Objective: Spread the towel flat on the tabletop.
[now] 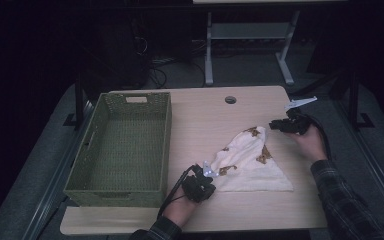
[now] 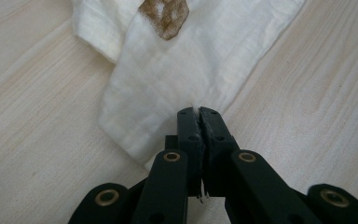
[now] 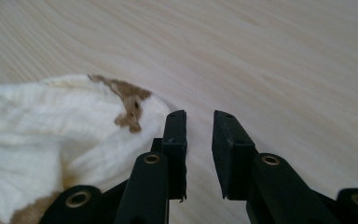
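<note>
A white cloth [image 1: 250,160] with brown patches lies crumpled on the wooden table [image 1: 205,120], right of centre. My left gripper [image 1: 207,175] sits at the cloth's near left corner. In the left gripper view its jaws are shut on the white cloth's [image 2: 168,70] edge, the left gripper [image 2: 198,112] pinching a fold. My right gripper [image 1: 280,125] hovers just right of the cloth's far tip. In the right gripper view the right gripper [image 3: 199,116] is open, bare table between its jaws, the cloth [image 3: 51,126] beside its left jaw.
An empty green woven basket [image 1: 125,185] stands on the left half of the table. A round cable hole [image 1: 230,99] sits near the far edge. A metal desk frame [image 1: 250,45] stands on the floor beyond.
</note>
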A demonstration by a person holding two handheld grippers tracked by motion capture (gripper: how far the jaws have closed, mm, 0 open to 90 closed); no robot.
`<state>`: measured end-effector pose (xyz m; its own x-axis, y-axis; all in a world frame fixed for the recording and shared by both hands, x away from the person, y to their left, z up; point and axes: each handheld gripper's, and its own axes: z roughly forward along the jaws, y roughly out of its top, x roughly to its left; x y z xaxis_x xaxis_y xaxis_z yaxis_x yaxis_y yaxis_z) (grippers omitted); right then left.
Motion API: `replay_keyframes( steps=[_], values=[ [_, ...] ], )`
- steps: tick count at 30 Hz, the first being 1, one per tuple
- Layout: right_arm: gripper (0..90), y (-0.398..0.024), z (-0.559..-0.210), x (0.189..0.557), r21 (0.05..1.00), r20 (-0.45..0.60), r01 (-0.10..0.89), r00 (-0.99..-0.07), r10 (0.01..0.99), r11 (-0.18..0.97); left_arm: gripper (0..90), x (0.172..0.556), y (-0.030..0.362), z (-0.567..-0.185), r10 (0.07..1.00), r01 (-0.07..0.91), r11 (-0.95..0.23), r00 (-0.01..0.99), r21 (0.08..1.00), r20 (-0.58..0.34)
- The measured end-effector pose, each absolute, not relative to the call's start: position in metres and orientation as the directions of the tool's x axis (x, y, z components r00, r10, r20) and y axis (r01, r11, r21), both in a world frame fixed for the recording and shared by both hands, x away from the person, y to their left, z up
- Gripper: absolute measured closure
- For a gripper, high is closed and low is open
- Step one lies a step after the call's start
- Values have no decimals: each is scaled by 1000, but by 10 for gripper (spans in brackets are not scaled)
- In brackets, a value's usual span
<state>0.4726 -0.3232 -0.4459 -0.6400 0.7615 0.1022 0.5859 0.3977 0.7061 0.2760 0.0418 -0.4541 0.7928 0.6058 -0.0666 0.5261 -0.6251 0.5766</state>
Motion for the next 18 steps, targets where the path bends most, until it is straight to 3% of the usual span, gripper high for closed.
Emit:
replay_keyframes(
  steps=[11,14,16,18],
  values=[
    [707,-314,-471,477,702,158,601,-654,740,381,872,276,42,-454,605,526,-624,793,578,-68],
    [776,-311,-474,476,697,133,591,-663,737,406,872,276,42,-454,606,525,-625,793,578,-66],
    [867,-308,-474,474,698,125,584,-669,733,415,872,276,42,-454,605,525,-625,793,577,-66],
    [872,-308,-473,474,696,109,579,-669,735,424,872,276,42,-454,605,525,-626,793,577,-66]
  ],
)
